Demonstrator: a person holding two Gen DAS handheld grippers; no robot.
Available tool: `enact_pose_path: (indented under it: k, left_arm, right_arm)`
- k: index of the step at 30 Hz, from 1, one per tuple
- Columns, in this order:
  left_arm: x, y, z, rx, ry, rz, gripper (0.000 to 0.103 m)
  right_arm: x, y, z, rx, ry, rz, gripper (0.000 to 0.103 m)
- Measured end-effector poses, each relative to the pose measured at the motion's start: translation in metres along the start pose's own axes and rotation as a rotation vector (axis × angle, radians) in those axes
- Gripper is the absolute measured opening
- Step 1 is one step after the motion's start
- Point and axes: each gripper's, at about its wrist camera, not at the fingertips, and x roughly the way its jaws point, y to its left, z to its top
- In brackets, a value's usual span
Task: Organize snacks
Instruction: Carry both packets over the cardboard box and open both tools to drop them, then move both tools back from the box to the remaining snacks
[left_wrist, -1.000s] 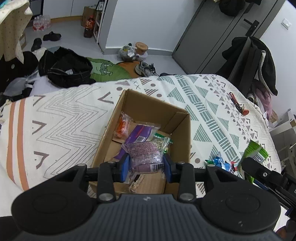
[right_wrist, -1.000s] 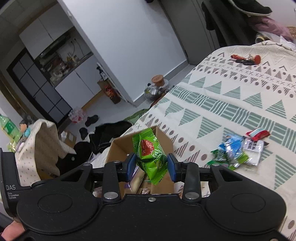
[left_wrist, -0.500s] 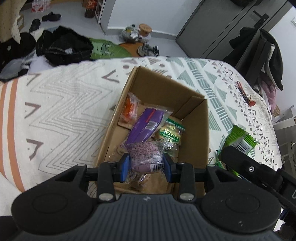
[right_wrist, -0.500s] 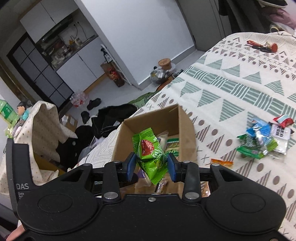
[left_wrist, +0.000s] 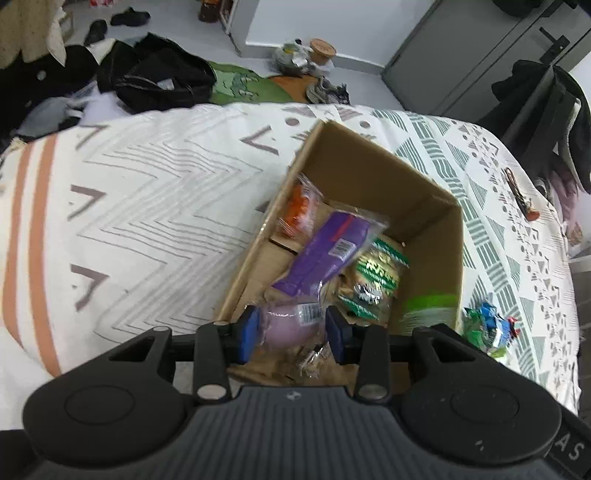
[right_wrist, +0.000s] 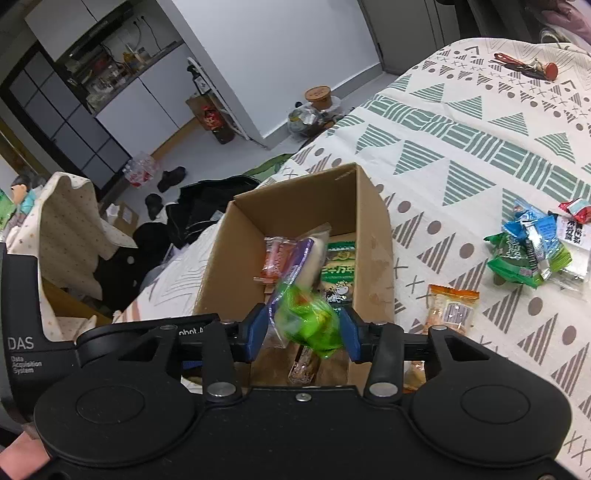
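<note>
Cardboard box holds purple packet, green packet.

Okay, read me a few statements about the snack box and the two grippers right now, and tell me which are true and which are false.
1. The cardboard box sits on the patterned bedspread. True.
2. The box holds no snacks. False: a long purple packet, an orange packet and a green packet lie inside.
3. The green snack at the right gripper is blurred. True.
4. The left gripper is over the floor. False: it is over the box, with a pale purple snack between its pads.
5. Loose snacks lie on the bedspread outside the box. True.
</note>
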Motion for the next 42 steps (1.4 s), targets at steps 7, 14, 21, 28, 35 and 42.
enact_pose_path:
  k: [7,14,21,28,35,42]
  left_arm:
    - [-0.007,-0.003,0.001,0.010,-0.028,0.031,0.043]
    - [-0.009,-0.001,0.001,-0.011,-0.018,0.056,0.044]
    - [-0.025,-0.017,-0.001,0.042,-0.067,0.077,0.060]
    - [-0.044,-0.036,-0.009,0.091,-0.110,0.089,0.077]
    - [-0.050,-0.061,-0.024,0.150,-0.125,0.061,0.082]
    - [-0.052,-0.090,-0.038,0.214,-0.127,0.037,0.083]
  right_arm:
    - [-0.013,-0.004,0.001,0.006,-0.018,-0.006,0.054]
    - [-0.036,-0.020,0.004,0.019,-0.053,-0.018,0.061]
    - [-0.061,-0.050,0.004,0.033,-0.080,-0.053,0.063]
    - [-0.086,-0.073,0.004,0.017,-0.118,-0.066,0.075]
    - [-0.101,-0.097,0.003,-0.036,-0.143,-0.070,0.087]
    - [-0.113,-0.132,0.004,-0.015,-0.165,-0.091,0.093]
